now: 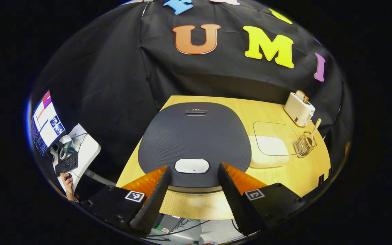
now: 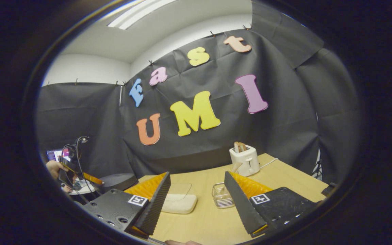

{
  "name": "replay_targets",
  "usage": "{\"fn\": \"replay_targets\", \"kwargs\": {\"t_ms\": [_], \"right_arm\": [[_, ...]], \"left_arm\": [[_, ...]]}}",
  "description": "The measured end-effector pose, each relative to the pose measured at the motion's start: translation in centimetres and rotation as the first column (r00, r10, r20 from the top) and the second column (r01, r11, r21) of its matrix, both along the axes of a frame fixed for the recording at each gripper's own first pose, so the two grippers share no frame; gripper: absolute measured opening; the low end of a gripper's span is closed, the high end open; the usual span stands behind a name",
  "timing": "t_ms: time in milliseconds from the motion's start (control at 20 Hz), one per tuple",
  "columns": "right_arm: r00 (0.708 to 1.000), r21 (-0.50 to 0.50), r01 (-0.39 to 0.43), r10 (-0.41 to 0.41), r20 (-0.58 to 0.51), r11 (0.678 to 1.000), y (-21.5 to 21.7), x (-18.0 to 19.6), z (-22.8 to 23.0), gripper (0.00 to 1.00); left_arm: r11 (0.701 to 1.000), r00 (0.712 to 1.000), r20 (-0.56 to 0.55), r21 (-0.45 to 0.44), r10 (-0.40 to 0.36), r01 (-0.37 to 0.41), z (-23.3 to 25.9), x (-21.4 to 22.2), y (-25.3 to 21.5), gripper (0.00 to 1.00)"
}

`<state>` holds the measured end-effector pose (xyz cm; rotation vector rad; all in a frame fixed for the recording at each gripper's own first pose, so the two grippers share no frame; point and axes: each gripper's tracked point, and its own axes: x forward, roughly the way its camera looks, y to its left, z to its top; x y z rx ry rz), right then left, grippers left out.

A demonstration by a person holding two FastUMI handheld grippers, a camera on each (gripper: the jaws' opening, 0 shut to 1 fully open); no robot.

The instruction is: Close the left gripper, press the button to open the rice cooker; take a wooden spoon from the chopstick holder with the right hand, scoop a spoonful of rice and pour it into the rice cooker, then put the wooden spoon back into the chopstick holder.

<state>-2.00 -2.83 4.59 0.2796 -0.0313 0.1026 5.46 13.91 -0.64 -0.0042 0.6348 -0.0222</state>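
your left gripper [image 1: 192, 190] hangs above the rice cooker [image 1: 194, 143], its two fingers spread wide apart with nothing between them. the cooker's dark lid is down, and the pale oval button [image 1: 192, 166] at its near edge sits in the gap between your fingertips; whether they touch the lid you cannot tell. to the right of the cooker on the wooden table [image 1: 298, 173] lies a clear shallow dish of rice [image 1: 271, 144], and just beyond it the wire chopstick holder [image 1: 305, 144] stands with the wooden spoon [image 1: 315, 129] leaning in it, bowl end up. a white toaster [image 1: 299, 109] with bread in its slot stands behind the holder.

your right gripper [image 2: 196, 200] is held above the table, fingers also wide apart and empty. ahead of it, the rice dish [image 2: 179, 202] lies near your left finger and the chopstick holder [image 2: 221, 195] just beside your right finger. the toaster [image 2: 245, 160] stands farther back, and the cooker [image 2: 117, 182] sits off to the left.
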Motion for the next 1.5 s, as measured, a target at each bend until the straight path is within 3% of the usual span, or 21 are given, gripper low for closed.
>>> {"fn": "replay_targets", "kwargs": {"t_ms": [200,550,850,900,1000,1200,1500], "right_arm": [[1.0,-0.017,0.011,-0.011,-0.028,1.0,0.1,0.4,-0.8,0.94],[0.996,0.016,0.001,0.0,-0.087,1.0,0.3,1.0,-2.0,0.94],[0.995,-0.013,0.007,-0.008,-0.1,1.0,0.6,1.0,-2.2,0.94],[0.995,-0.021,0.016,-0.018,-0.093,1.0,0.4,0.9,-2.1,0.94],[0.996,-0.039,0.036,-0.039,-0.086,0.999,0.2,0.9,-2.1,0.94],[0.995,-0.062,0.038,-0.043,-0.092,0.997,0.7,0.9,-2.3,0.94],[0.99,-0.1,0.042,-0.055,-0.132,0.994,1.6,0.7,-3.5,0.94]], "left_arm": [[1.0,0.999,0.044,0.008,-0.02,0.02,0.0,0.1,0.0,0.9],[1.0,0.994,0.107,-0.003,0.001,0.0,-0.6,0.0,-0.1,0.89],[1.0,0.993,0.115,0.0,0.019,-0.019,-0.3,-0.1,0.0,0.88],[1.0,0.99,0.143,0.015,0.02,-0.023,-0.2,0.1,0.0,0.93],[0.998,0.98,0.198,0.053,0.035,-0.046,0.0,0.1,0.1,0.85],[0.992,0.954,0.297,0.103,0.038,-0.071,0.8,-1.3,-1.7,0.82],[0.993,0.911,0.411,0.118,-0.041,-0.009,2.3,-4.8,-7.4,0.82]]}}
